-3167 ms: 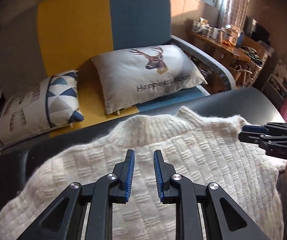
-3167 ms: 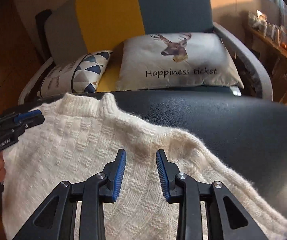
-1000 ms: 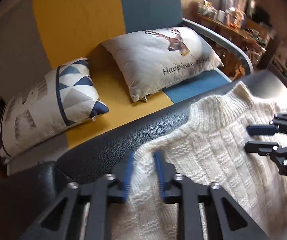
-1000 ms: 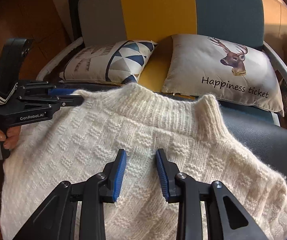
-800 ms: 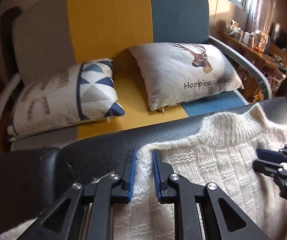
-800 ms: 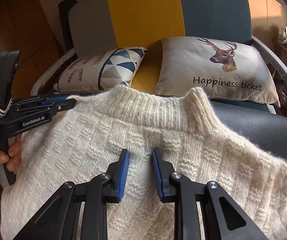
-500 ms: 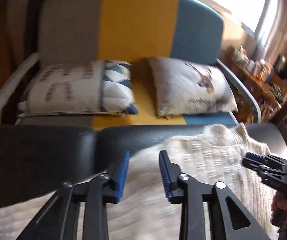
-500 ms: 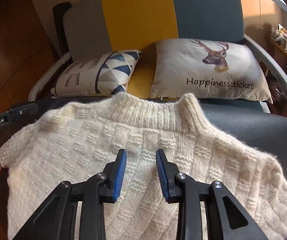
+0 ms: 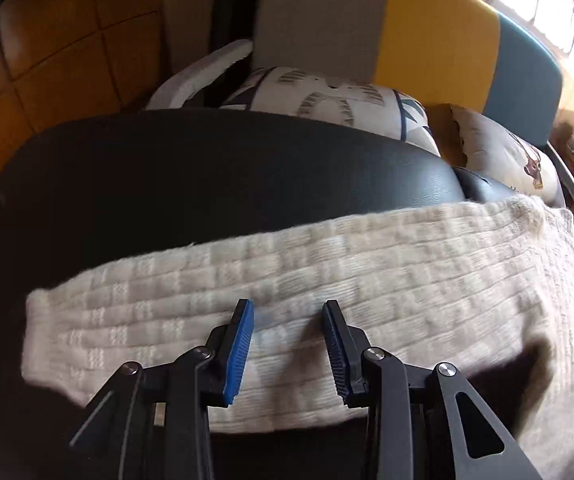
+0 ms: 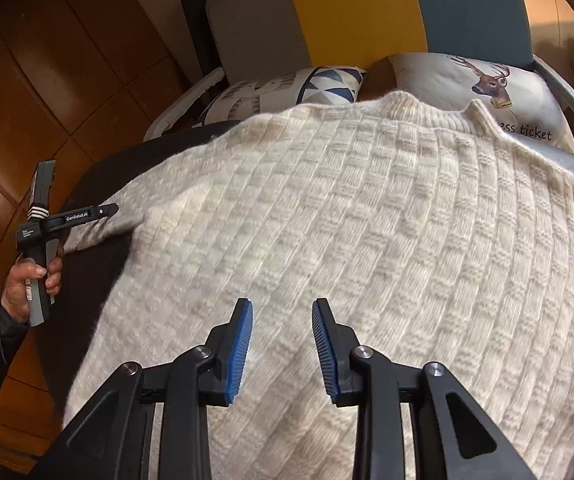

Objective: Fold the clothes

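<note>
**Sweater flat on the stool, sleeve out to the side**

Lying spread on the black stool [image 9: 207, 168], collar toward the sofa [image 10: 351, 12]. Sweater [image 10: 367, 220] body under the right gripper [image 10: 282, 344], jaws spread, gripping nothing. Left gripper [image 9: 289, 346] over the sleeve [image 9: 159, 316], jaws spread too, probably lined up to grab it for folding in.

From my right wrist view, my sweater [image 10: 367, 220] runs off the bottom and right edges, hiding its hem. It covers the first word on the deer pillow [image 10: 487, 80]. From my left wrist view, the knit is motion-blurred and the sleeve's [image 9: 127, 320] cuff indistinct.
</note>
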Available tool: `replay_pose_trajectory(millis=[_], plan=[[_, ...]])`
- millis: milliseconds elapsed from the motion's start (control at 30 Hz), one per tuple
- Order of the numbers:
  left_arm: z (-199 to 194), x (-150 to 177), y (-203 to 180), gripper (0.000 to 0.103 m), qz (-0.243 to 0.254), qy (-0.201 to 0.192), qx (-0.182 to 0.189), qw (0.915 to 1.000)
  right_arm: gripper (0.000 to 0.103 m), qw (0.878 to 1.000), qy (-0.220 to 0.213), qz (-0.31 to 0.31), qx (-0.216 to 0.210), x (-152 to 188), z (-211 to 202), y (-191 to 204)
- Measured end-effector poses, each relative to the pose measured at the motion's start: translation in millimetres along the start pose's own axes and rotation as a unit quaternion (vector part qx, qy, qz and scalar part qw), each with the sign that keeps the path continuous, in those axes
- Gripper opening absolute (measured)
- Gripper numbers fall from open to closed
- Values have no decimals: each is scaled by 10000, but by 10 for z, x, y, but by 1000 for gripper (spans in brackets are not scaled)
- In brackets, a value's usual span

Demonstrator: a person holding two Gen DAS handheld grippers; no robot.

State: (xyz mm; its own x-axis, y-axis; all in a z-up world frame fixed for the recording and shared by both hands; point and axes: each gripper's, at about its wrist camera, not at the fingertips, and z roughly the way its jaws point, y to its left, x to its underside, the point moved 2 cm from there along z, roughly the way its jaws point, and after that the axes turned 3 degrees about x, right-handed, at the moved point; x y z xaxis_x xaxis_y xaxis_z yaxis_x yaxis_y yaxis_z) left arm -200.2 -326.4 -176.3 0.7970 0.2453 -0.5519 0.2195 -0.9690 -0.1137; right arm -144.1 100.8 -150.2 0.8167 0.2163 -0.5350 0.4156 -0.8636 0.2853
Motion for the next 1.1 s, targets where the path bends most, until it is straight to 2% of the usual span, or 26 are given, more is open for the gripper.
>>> replay_pose_trajectory(millis=[67,167,267,400,467,533,600,667,700,733,767,833,900,1000,1033,1100], plan=[[-13,27,93,37,-26,-40,-105,9999,31,9999,91,-86,-30,108,20,110],[20,48,168,38,41,-66,-96,9999,31,9988,338,-214,271,264,141,173],[38,26,180,42,111,-143,-176,9997,29,9988,241,-169,385,359,166,155],[-171,-23,14,47,121,-275,-116,9995,29,9987,307,-63,401,320,154,126],[-276,-47,-70,45,126,-340,-86,9993,30,9989,291,307,183,295,34,41],[-380,-71,-153,44,131,-406,-57,9991,31,9952,-174,896,-347,322,-300,-149],[-513,-66,-286,45,142,-486,70,9987,31,9785,-718,1768,-780,480,-734,-554],[-615,103,-641,45,290,-408,428,9978,32,9517,-1288,2639,-900,766,-1211,-1069],[-637,199,-825,46,387,-326,580,9970,32,9337,-1574,3090,-895,953,-1454,-1354],[-660,294,-1009,46,483,-243,731,9959,32,9104,-1830,3610,-859,1188,-1680,-1657],[-682,390,-1192,47,579,-160,882,9943,32,8840,-2087,4107,-795,1432,-1905,-1961],[-728,582,-1560,47,771,6,1183,9900,32,8266,-2583,4986,-380,2002,-2337,-2528],[-775,774,-1926,47,961,172,1482,9841,36,7604,-3001,5759,38,2562,-2692,-2983],[-847,1064,-2475,47,1244,420,1926,9725,36,6687,-3514,6545,313,3233,-3035,-3533],[-872,1160,-2658,47,1337,503,2072,9678,36,6491,-3587,6702,298,3363,-3085,-3684],[-921,1353,-3023,47,1522,667,2363,9574,36,6289,-3601,6884,301,3498,-3135,-3944]])
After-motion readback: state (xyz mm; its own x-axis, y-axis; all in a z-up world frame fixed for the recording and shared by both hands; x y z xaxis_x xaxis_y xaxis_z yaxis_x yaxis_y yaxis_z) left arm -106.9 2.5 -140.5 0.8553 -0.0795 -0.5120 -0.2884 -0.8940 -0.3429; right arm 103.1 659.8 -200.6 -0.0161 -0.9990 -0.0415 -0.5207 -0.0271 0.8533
